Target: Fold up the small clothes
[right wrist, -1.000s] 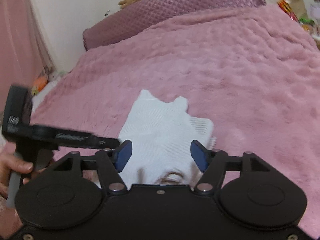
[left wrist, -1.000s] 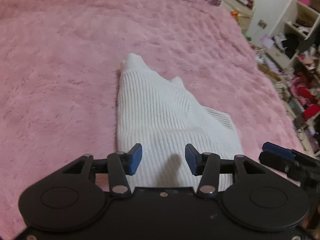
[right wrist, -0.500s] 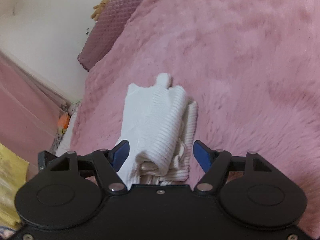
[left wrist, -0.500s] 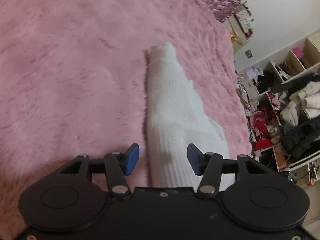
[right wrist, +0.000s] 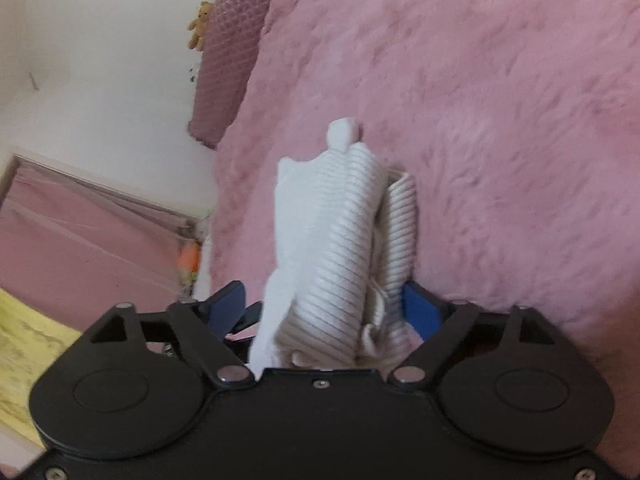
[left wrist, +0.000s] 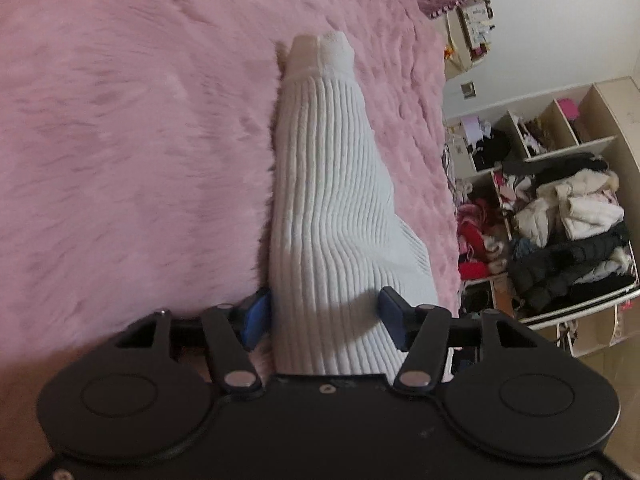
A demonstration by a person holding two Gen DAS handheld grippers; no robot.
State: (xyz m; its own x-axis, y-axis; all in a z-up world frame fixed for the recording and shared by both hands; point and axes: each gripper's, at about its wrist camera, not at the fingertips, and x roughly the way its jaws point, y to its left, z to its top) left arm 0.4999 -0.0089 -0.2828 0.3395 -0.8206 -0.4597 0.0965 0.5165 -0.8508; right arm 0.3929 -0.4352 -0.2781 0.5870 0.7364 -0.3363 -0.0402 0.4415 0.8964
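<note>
A white ribbed knit garment (left wrist: 324, 208) lies folded on the fluffy pink bed cover (left wrist: 132, 128). In the left wrist view my left gripper (left wrist: 324, 316) is open, its blue pads straddling the garment's near edge. In the right wrist view the same garment (right wrist: 340, 240) shows as stacked folded layers. My right gripper (right wrist: 324, 306) is open around that end, one blue pad on each side. Both views are rolled sideways. Whether the pads touch the cloth is unclear.
A purple quilted pillow (right wrist: 228, 52) lies at the head of the bed by the white wall. Open shelves crammed with clothes (left wrist: 560, 216) stand beyond the bed's edge. A pink curtain (right wrist: 80, 232) and a small plush toy (right wrist: 199, 24) show in the right wrist view.
Both grippers have rolled sideways and moved in onto the garment's ends, which now sit between the open pads. The garment looks narrower, more folded.
</note>
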